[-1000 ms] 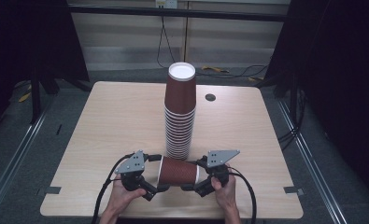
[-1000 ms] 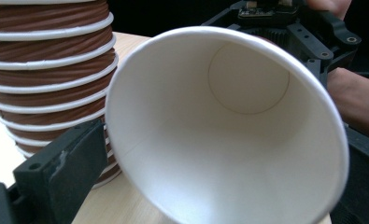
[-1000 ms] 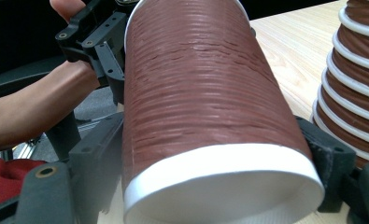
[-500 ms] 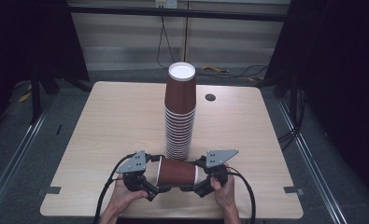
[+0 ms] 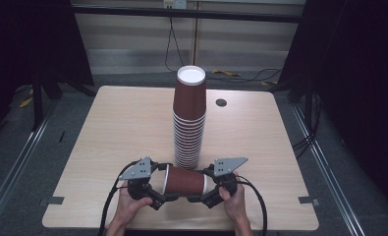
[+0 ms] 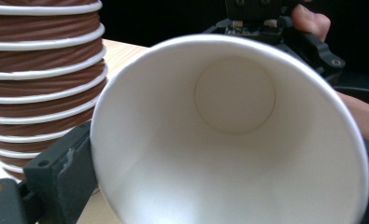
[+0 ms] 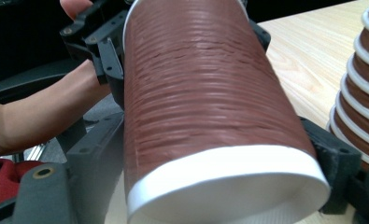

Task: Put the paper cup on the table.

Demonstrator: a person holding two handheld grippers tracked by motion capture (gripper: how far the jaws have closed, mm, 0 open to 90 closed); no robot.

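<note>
Wooden table [image 5: 113, 128], tall cup stack [image 5: 189, 123] centre; we've got loose paper cup [image 5: 184, 181] sideways at near edge, lifted slightly, left claw [image 5: 163, 196] clamping rim end, right claw [image 5: 205, 195] clamping base — separation likely next.

Ribbed brown cup [image 5: 185, 181], white inside; pale wood table [image 5: 123, 123].

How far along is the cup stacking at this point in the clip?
Done: a tall stack of upside-down brown cups stands at the middle of the table. In hand: one more cup lies sideways between the left gripper at its open mouth and the right gripper at its base, just in front of the stack. Left: that cup is not yet on the stack.
</note>
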